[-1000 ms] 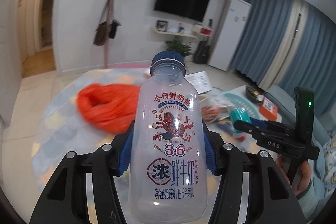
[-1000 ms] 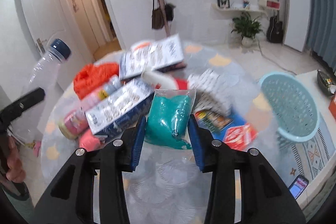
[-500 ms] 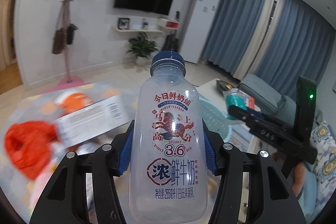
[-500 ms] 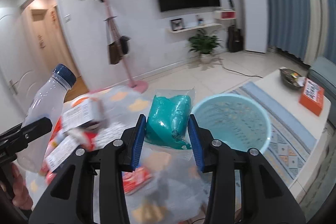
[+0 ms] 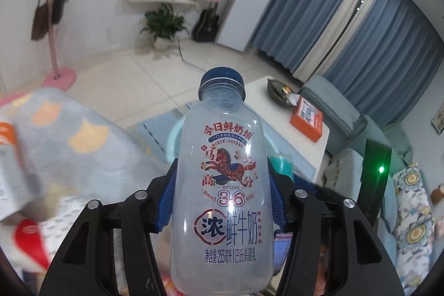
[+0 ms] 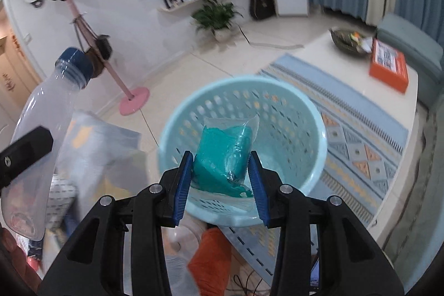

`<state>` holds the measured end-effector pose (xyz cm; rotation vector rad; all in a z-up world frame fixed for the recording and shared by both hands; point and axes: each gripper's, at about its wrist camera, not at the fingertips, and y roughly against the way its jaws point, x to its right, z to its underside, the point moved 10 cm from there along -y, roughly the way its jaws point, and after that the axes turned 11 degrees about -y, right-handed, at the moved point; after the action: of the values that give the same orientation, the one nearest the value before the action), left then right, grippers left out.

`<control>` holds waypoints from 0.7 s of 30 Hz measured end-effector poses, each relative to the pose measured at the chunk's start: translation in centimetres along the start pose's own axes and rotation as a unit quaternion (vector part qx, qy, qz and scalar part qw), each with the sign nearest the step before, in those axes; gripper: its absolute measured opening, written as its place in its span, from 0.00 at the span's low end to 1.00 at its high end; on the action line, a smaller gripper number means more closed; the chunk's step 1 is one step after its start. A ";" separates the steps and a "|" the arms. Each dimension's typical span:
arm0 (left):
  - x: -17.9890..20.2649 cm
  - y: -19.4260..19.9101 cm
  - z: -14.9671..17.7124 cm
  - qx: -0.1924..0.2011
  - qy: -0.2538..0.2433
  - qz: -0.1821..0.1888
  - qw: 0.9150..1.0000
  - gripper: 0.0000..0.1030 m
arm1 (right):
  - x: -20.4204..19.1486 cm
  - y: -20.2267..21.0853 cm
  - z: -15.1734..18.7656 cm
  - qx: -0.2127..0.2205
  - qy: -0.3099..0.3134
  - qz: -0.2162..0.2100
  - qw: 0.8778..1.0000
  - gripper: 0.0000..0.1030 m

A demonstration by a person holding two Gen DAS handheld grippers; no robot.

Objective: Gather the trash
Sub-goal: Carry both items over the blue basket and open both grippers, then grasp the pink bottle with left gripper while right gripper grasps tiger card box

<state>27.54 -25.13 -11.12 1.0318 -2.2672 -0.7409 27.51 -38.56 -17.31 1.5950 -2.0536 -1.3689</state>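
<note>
Between the blue pads of the right gripper (image 6: 220, 171) sat a small clear packet (image 6: 226, 154) with something teal inside. The pads pressed on both of its sides, so the jaws were only partly apart and had a firm hold of it. The packet hung right above the open mouth of a light blue plastic basket (image 6: 313, 129) with little holes in its wall. The basket stood on the floor, at the edge of a striped blue rug (image 6: 358, 146). Nothing could be seen inside the basket. Beside the rug was a low white table (image 6: 327, 52) with an orange box (image 6: 388, 65) and a dark bowl (image 6: 347, 42) on it.

The left gripper (image 5: 220, 196) held an empty milk bottle (image 5: 222, 179) with a dark blue cap (image 5: 222, 81). Its blue pads squeezed the bottle's middle from both sides, and the bottle stood upright between them. In the right wrist view the same bottle showed far to the left, tilted, and off to the side of the basket. Behind the bottle, a bit of the basket's rim peeked out. To the left lay a pale blue cloth (image 5: 77, 146) with orange shapes, and blurry packets on it. Farther back were a potted plant (image 5: 163, 24), a guitar (image 5: 206, 25), a pink coat stand (image 5: 55, 18) and blue curtains (image 5: 327, 13).
</note>
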 end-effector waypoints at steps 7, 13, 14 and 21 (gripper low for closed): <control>0.1 -5.9 0.6 -0.050 0.009 0.001 0.999 0.53 | 2.5 -3.4 1.1 -0.045 -0.021 0.011 0.999 0.38; 0.1 -6.9 1.2 -0.063 0.011 -0.002 0.998 0.61 | 3.5 -4.5 1.4 -0.059 -0.031 0.013 0.998 0.38; 0.0 -6.7 1.2 -0.059 0.012 -0.002 0.998 0.65 | 3.6 -4.5 1.4 -0.060 -0.032 0.013 0.998 0.40; 0.0 -4.3 0.7 -0.035 0.014 0.002 0.999 0.66 | 3.7 -3.2 1.0 -0.047 -0.038 0.012 0.998 0.48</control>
<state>29.24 -27.37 -14.46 0.9994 -2.2038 -0.7942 27.50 -41.14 -21.63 1.4973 -2.0111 -1.5161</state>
